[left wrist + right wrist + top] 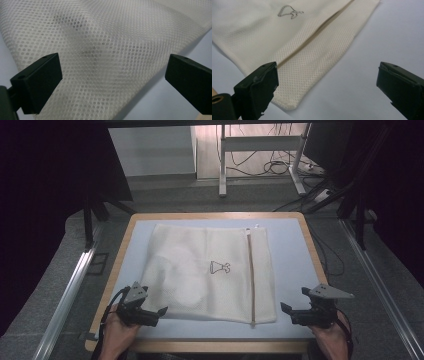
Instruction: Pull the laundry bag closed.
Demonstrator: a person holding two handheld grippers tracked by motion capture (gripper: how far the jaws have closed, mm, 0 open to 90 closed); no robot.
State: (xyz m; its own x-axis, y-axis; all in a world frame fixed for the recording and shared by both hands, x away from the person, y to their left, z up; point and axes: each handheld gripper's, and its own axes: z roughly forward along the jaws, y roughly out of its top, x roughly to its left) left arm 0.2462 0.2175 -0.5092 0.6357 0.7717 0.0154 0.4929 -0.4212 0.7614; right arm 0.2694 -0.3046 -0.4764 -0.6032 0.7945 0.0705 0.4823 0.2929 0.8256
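Note:
A white mesh laundry bag [200, 270] lies flat on the pale blue table top [292, 250]. A zipper [250, 275] runs down its right side, and a small printed logo [220, 267] marks its middle. At the bag's near left corner my left gripper [154, 301] is open, its jaws wide apart over the mesh [110, 62]. To the right of the bag's near right corner my right gripper [294, 300] is also open and holds nothing. The right gripper view has that corner [287, 103] beside the left jaw, and the zipper [317, 30] running away from it.
The table has a wooden rim [120, 255]. Metal rails [70, 290] run along the floor on both sides. Beyond the far edge stand white desk legs [222, 165] and loose cables [275, 167]. Dark stands and curtains flank the table.

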